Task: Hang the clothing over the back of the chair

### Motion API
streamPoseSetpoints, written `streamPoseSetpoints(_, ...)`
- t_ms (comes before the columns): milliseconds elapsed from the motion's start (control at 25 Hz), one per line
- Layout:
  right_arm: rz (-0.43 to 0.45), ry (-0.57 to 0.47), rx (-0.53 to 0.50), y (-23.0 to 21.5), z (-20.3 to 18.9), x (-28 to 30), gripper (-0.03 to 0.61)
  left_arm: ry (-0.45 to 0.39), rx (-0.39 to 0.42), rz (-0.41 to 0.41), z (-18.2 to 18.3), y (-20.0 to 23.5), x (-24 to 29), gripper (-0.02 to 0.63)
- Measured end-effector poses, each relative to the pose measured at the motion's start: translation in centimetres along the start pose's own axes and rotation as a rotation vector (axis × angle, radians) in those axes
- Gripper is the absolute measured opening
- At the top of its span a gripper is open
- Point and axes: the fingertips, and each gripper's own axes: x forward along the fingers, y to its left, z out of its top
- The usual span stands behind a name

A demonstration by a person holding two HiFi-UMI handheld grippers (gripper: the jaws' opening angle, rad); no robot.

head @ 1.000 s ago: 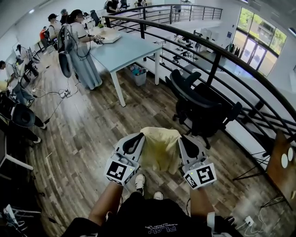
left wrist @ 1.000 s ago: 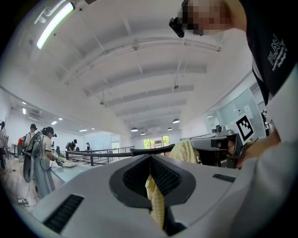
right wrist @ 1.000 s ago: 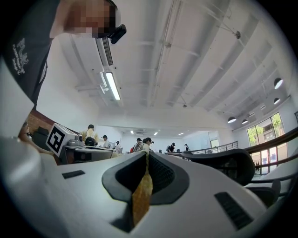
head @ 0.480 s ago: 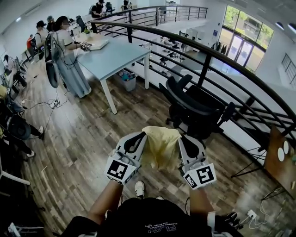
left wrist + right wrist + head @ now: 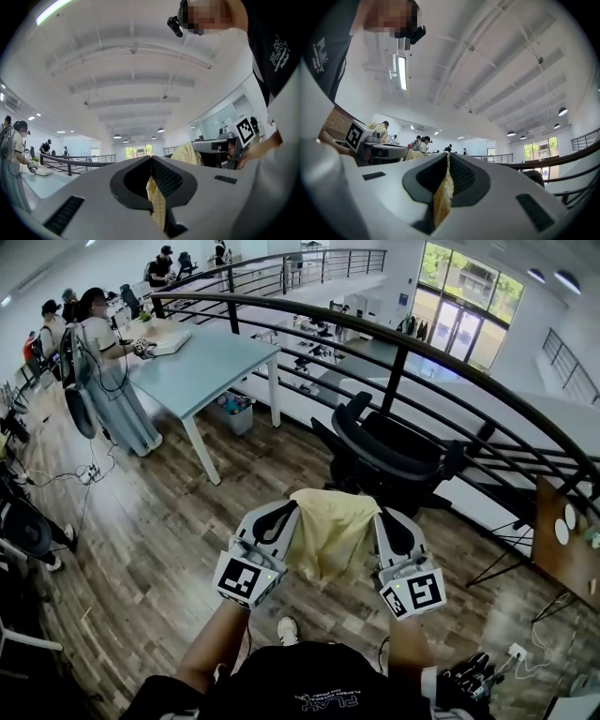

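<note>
A pale yellow garment (image 5: 328, 532) hangs between my two grippers in the head view, held up in front of me. My left gripper (image 5: 281, 512) is shut on its left top edge, and a strip of the yellow cloth (image 5: 156, 199) shows pinched between the jaws. My right gripper (image 5: 379, 517) is shut on the right top edge, with the cloth (image 5: 443, 197) caught between its jaws. The black office chair (image 5: 384, 457) stands just beyond the garment, its back (image 5: 361, 442) towards me and a little below the cloth's top edge.
A black metal railing (image 5: 403, 352) curves behind the chair. A light blue table (image 5: 197, 367) stands to the far left with people beside it. A wooden board (image 5: 562, 545) and cables (image 5: 516, 652) sit at the right. The floor is wood plank.
The chair and table have drawn nearer and shifted left in the head view. Both grippers keep their hold on the garment, now slightly higher and closer to the chair back.
</note>
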Motion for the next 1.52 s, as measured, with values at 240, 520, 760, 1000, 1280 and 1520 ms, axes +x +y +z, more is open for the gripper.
streamPoseSetpoints(240, -0.098, 0.011, -0.03, 0.1, -0.1, 0.0, 0.031, -0.025, -0.023, -0.093, -0.2, 0.8, 1.2, 0.017)
streamPoseSetpoints(520, -0.196, 0.015, -0.08, 0.0, 0.8, -0.2, 0.031, -0.051, -0.041, -0.19, -0.2, 0.4, 2.5, 0.017)
streamPoseSetpoints(760, -0.225, 0.006, -0.118, -0.7, 1.7, 0.2, 0.031, -0.087, -0.035, -0.248, 0.8, 0.4, 4.1, 0.017)
streamPoseSetpoints(1000, -0.256, 0.017, -0.223, -2.0, 2.5, 1.6, 0.031, -0.129, 0.007, -0.293, 2.0, 0.8, 6.7, 0.017)
streamPoseSetpoints(1280, -0.269, 0.009, -0.318, -4.2, 3.7, 3.8, 0.031, -0.167, 0.04, -0.31, 3.2, 1.6, 10.6, 0.017)
streamPoseSetpoints(1520, -0.301, -0.032, -0.35, -6.9, 5.9, 5.0, 0.031, -0.185, 0.097, -0.32, 4.8, 2.5, 14.0, 0.018)
